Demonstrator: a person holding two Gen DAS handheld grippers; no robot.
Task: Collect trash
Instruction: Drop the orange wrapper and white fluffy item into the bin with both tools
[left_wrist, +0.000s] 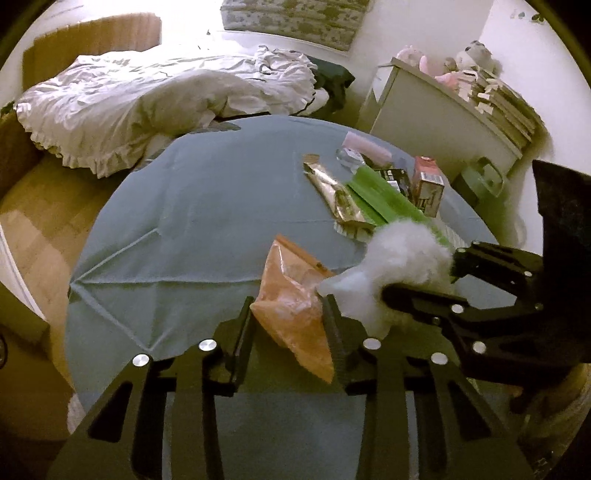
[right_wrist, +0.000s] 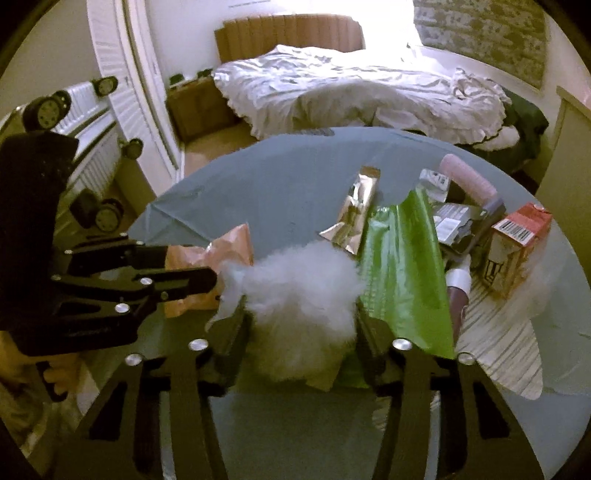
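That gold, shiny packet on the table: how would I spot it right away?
Start at the round table under the blue-grey cloth. In the litter on its far side, find the bright green plastic bag. The gold foil wrapper lies against its edge: long, narrow, crinkled, the only metallic gold piece there.

Bedroom, white walls. Bed (right_wrist: 354, 88) with rumpled white frilled duvet (left_wrist: 147, 107) and ribbed tan headboard (right_wrist: 288, 35). Wood-tone floor (left_wrist: 40, 210). White radiator (right_wrist: 92, 147) on one wall, beside a white louvred door (right_wrist: 122, 107). White dresser (left_wrist: 443, 125) carrying soft toys (pink, blurred). Patterned hanging (right_wrist: 480, 33) on far wall. Strong light overexposes the area behind the bed.
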